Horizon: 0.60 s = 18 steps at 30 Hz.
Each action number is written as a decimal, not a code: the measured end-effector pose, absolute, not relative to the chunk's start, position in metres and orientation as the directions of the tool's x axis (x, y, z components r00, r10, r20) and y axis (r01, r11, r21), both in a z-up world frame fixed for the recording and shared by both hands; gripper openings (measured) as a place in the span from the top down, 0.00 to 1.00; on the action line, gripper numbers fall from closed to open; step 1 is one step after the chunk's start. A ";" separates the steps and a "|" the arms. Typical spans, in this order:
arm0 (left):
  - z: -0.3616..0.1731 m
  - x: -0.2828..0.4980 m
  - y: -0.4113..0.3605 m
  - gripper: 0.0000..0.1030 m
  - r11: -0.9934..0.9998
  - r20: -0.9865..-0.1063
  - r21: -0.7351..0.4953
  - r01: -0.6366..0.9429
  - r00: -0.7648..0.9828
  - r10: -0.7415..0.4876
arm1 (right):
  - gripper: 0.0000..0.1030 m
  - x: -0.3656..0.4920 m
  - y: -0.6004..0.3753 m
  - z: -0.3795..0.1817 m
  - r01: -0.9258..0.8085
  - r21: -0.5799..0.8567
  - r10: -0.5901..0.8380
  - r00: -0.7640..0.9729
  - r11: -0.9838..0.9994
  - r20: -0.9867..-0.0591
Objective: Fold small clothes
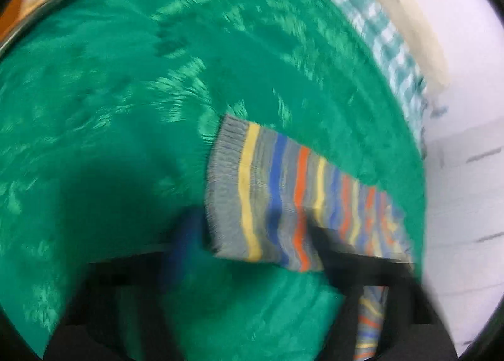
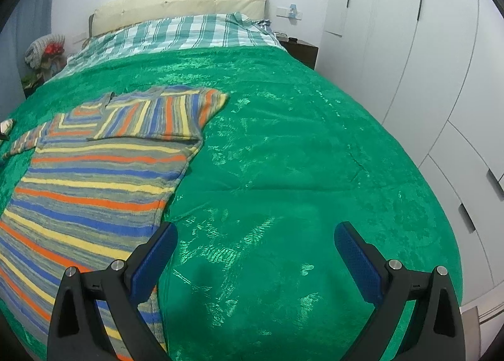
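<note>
I am holding the right gripper (image 2: 255, 241) low over the green bedspread (image 2: 283, 156), its blue-padded fingers (image 2: 157, 254) spread wide apart and pinching nothing; the left finger is overlapping the near right edge of the striped sweater (image 2: 94, 181), though I cannot tell whether it is touching the knit. The sweater is lying flat on the left part of the bed, body stripes running crosswise, with one sleeve (image 2: 157, 115) folded across the chest and its cuff reaching toward the middle of the bed. To the right of the sweater's edge the bedspread is lying bare across to the bed's right side, where white wardrobe doors (image 2: 425, 77) are standing close by. Farther back, a checked sheet (image 2: 189, 33) is covering the head of the bed below a cream headboard (image 2: 179, 2), with a dark nightstand (image 2: 300, 47) beside it. In the left wrist view, which is badly motion-blurred, the left gripper (image 1: 252, 228) is tilted, and a striped sleeve end with grey ribbed cuff (image 1: 220, 178) is draped across between its fingers; I am reading the jaws as pinching that sleeve, with the fabric trailing down past the right-hand finger (image 1: 340, 254). Beyond it, the green cover is running out to its edge at the right.
</note>
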<state>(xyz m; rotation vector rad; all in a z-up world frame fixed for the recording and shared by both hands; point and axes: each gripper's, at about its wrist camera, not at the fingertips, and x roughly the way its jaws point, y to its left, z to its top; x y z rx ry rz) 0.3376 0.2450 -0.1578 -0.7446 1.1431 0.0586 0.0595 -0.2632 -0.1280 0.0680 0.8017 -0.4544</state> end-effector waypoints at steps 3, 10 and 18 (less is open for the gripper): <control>-0.139 0.359 0.219 0.97 0.847 -0.875 -0.411 -0.337 0.406 -0.263 | 0.04 0.062 -0.261 -0.130 0.407 -0.114 -0.360 0.603 0.906 -0.711; -0.010 0.389 0.035 0.97 0.940 -0.822 -0.255 0.226 0.461 -0.334 | 0.04 0.063 -0.256 -0.130 0.379 -0.118 -0.346 0.618 0.918 -0.706; -0.037 0.379 -0.152 0.37 0.819 -0.828 -0.301 0.489 0.293 -0.478 | 0.04 0.061 -0.257 -0.130 0.384 -0.101 -0.339 0.623 0.918 -0.706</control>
